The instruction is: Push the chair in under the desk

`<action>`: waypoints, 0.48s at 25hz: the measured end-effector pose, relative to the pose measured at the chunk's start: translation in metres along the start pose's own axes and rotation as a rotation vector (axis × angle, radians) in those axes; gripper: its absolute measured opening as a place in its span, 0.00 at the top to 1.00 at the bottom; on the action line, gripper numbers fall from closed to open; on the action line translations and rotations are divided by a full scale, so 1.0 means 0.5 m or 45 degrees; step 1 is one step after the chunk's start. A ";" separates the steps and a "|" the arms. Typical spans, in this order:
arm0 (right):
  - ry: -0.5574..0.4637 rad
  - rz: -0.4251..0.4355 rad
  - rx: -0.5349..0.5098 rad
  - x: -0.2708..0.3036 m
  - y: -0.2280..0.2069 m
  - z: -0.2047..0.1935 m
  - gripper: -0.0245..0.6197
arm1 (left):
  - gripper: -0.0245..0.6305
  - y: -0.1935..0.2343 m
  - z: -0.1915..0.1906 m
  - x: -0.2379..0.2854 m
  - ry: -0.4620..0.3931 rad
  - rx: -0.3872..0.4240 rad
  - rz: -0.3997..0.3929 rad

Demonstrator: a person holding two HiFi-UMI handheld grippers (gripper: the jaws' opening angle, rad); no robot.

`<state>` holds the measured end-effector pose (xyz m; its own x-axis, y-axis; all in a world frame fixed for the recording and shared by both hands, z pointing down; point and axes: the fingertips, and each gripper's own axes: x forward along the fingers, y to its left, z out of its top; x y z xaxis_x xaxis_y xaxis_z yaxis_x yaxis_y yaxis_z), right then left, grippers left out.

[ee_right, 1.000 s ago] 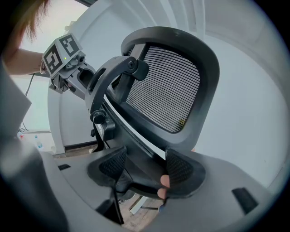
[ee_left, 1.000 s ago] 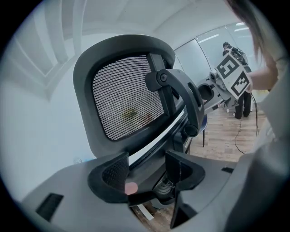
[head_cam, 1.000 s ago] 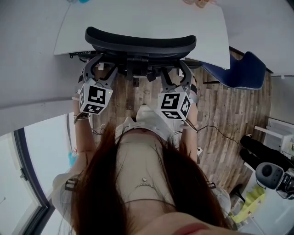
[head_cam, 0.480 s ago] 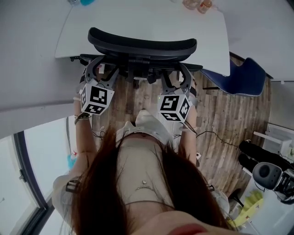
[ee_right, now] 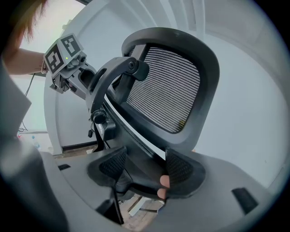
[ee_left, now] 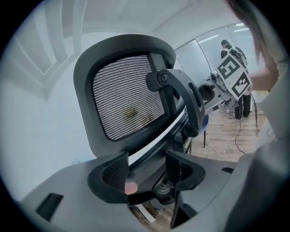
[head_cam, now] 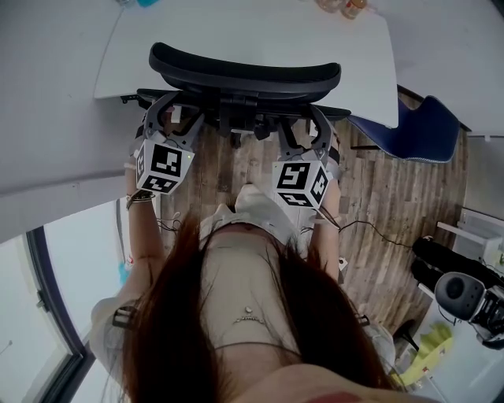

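A black mesh-backed office chair [head_cam: 244,75] stands with its back at the near edge of the white desk [head_cam: 236,31], its seat hidden beneath the desk top. My left gripper [head_cam: 172,114] is open against the left side of the chair's back, and the lower back frame [ee_left: 127,104] runs between its spread jaws [ee_left: 147,171]. My right gripper [head_cam: 302,126] is open on the right side. The rim of the mesh back [ee_right: 163,95] lies between its two pads [ee_right: 144,168].
A blue chair [head_cam: 425,126] stands right of the desk on the wood floor [head_cam: 378,205]. Small orange items [head_cam: 339,6] sit at the desk's far edge. A black and white machine [head_cam: 461,295] is at the lower right. A glass wall runs along the left.
The chair back and both grippers have crept slightly forward toward the desk. Both grippers keep the same places on the chair back.
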<state>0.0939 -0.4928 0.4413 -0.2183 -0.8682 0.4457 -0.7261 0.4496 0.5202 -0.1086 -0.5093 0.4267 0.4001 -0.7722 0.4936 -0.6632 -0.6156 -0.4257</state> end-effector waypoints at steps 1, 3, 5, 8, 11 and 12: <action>0.000 -0.001 -0.001 0.000 0.000 0.000 0.54 | 0.58 0.001 0.000 -0.001 -0.003 -0.001 -0.001; 0.000 -0.004 -0.002 0.000 0.001 0.000 0.54 | 0.58 0.001 0.000 -0.001 -0.010 -0.002 -0.001; 0.001 -0.007 0.000 0.000 0.001 0.001 0.54 | 0.58 0.001 0.000 -0.002 -0.009 0.000 -0.003; 0.002 -0.006 0.002 -0.002 0.001 0.001 0.54 | 0.58 0.001 0.001 -0.003 -0.007 -0.005 -0.016; 0.003 -0.009 0.001 -0.001 0.001 0.002 0.54 | 0.58 0.002 0.001 -0.004 -0.020 -0.031 -0.031; 0.004 -0.008 0.001 -0.001 0.000 0.002 0.54 | 0.59 0.003 0.001 -0.004 -0.020 -0.036 -0.033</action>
<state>0.0932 -0.4926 0.4403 -0.2113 -0.8704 0.4448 -0.7279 0.4438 0.5226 -0.1100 -0.5090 0.4245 0.4272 -0.7584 0.4922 -0.6698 -0.6311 -0.3911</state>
